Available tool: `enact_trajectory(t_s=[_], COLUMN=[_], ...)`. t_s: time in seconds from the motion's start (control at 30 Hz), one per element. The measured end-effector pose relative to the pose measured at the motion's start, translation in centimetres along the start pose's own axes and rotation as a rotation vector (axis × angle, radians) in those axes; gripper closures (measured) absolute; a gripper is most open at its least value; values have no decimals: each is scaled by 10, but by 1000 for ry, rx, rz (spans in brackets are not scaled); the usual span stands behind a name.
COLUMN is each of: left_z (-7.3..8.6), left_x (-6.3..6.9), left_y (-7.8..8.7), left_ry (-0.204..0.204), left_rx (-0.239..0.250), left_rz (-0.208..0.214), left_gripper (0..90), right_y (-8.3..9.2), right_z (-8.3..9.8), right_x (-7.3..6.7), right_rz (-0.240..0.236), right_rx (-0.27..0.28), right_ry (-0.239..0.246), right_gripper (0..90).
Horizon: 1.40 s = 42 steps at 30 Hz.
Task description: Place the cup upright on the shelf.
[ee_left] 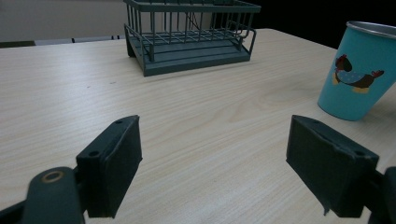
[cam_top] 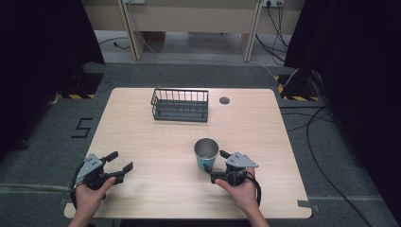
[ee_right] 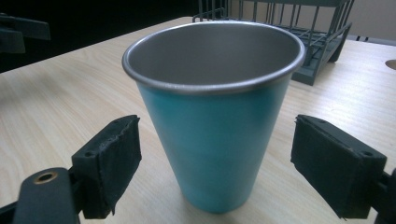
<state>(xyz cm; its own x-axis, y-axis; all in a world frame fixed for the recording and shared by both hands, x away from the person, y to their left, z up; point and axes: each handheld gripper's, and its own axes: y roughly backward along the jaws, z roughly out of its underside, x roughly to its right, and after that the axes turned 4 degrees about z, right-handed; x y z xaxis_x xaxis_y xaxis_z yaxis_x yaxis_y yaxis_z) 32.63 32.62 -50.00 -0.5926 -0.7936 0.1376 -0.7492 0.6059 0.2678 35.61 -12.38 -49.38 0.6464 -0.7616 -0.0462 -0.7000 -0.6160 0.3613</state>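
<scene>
A teal metal cup (cam_top: 206, 153) stands upright on the wooden table (cam_top: 156, 194), right of the middle near the front. My right gripper (cam_top: 215, 163) is open with its jaws on either side of the cup, not touching it; in the right gripper view the cup (ee_right: 215, 154) stands between the open right gripper (ee_right: 215, 133). My left gripper (cam_top: 121, 161) rests open at the front left with nothing between its jaws. From the left gripper (ee_left: 212, 140) view the cup (ee_left: 359, 70) shows a cartoon print at far right.
A dark wire basket (cam_top: 180, 105) stands empty at the back middle of the table, also seen as the basket (ee_left: 191, 32) and basket (ee_right: 322, 32). A round cable hole (cam_top: 224, 100) lies right of it. Cables and black stands surround the table on the floor.
</scene>
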Motion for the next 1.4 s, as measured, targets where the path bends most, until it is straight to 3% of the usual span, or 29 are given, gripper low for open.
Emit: enact_trajectory(t_s=[0.7,1.4], left_z=[0,0], left_x=[0,0], left_y=[0,0], left_ry=[-1,-2], left_rx=[0,0], left_rz=[2,3], left_gripper=[176,176], right_y=[-31,-31], right_z=[-9,-11], right_x=[-2,-1], right_rz=[-5,6], right_rx=[3,47], right_ry=[37,39], right_gripper=[148,164])
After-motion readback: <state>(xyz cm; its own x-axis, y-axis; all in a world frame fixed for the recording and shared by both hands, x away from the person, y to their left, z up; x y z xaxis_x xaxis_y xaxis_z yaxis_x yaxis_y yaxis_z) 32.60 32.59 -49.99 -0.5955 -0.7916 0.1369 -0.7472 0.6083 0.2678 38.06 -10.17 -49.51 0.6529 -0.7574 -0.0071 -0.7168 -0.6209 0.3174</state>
